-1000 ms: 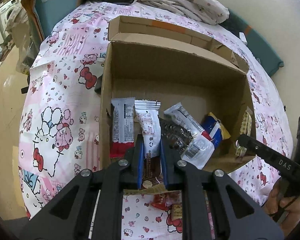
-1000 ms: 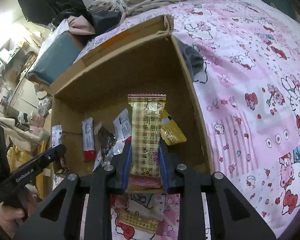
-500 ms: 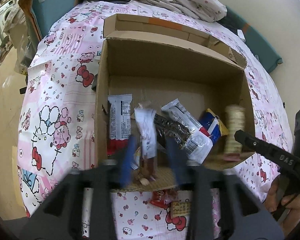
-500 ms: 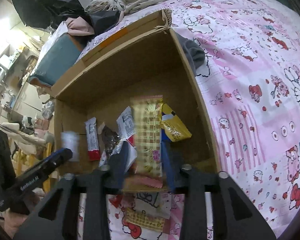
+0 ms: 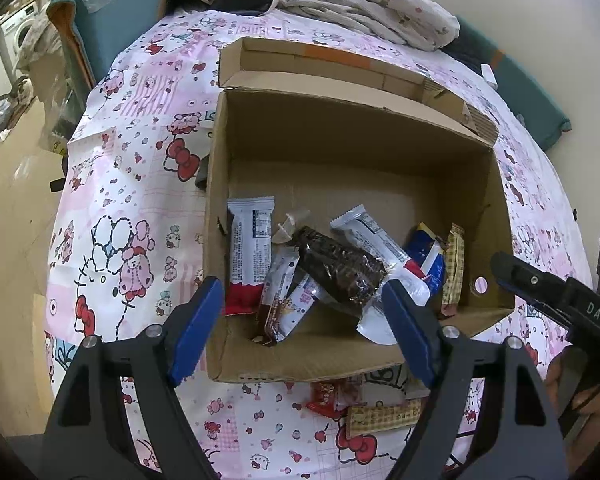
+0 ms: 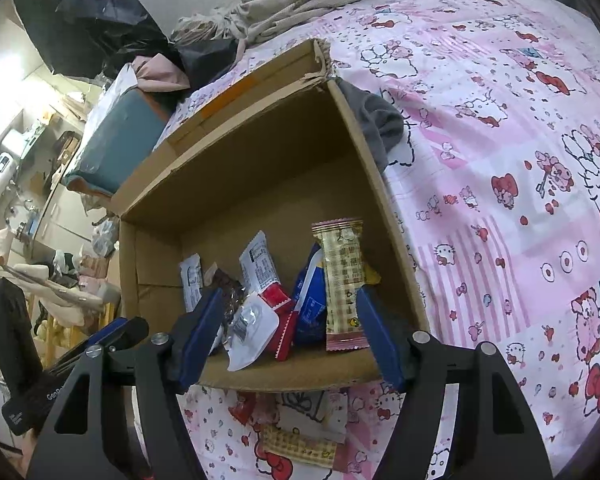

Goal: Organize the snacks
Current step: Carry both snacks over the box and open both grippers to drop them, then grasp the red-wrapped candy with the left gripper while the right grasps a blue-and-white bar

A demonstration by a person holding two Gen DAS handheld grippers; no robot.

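Note:
An open cardboard box (image 5: pixel 352 136) (image 6: pixel 260 148) lies on a pink cartoon-print cover and holds several snack packs. In the left wrist view my left gripper (image 5: pixel 304 328) is open and empty over the box's near edge, above a brown-and-white pack (image 5: pixel 284 300) and a dark chocolate pack (image 5: pixel 340 268). In the right wrist view my right gripper (image 6: pixel 288 336) is open and empty; a beige checked wafer pack (image 6: pixel 342 280) stands in the box just beyond it. The right gripper's finger (image 5: pixel 548 292) shows at the right of the left view.
Loose snacks lie on the cover in front of the box: a red pack (image 5: pixel 326 396) and a checked wafer (image 5: pixel 384 416) (image 6: pixel 300 446). Bedding (image 5: pixel 360 4) is heaped behind the box. A teal cushion (image 6: pixel 112 144) and a grey cloth (image 6: pixel 380 120) lie beside it.
Both grippers opened. The left let go of the brown-and-white pack and the right let go of the checked wafer pack; both packs now rest inside the box.

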